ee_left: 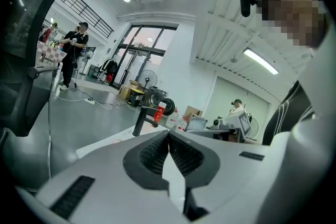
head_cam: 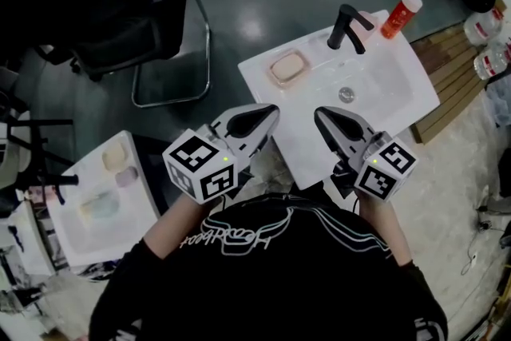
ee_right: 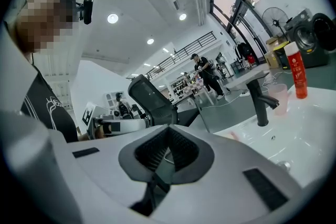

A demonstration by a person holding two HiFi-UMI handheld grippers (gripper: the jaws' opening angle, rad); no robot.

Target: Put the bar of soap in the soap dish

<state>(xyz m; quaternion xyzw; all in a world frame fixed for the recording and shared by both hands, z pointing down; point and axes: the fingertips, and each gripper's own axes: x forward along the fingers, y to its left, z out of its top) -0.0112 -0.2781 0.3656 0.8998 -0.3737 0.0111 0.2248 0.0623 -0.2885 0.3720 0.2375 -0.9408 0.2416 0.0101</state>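
On the back left corner of the white sink [head_cam: 383, 92], next to the black tap [head_cam: 349, 26], sits the soap dish [head_cam: 275, 79], and a pale bar of soap [head_cam: 287, 66] looks like it is already lying inside it. An orange bottle [head_cam: 401, 14] stands behind the tap. Both tongs are held up close to the person's chest, well apart from the dish. The left gripper [head_cam: 267, 112] is clenched tight with nothing in it, and its own view shows the two dark pads pressed together. The right gripper [head_cam: 321, 114] is the same: closed up and empty. Off to the left, a small white table [head_cam: 72, 235] has a few more soap-like blocks on it. I think the job is at its very end, with the soap resting where it should be. If so, the next move asks for very little: keep both tongs away from the sink so nothing gets bumped.
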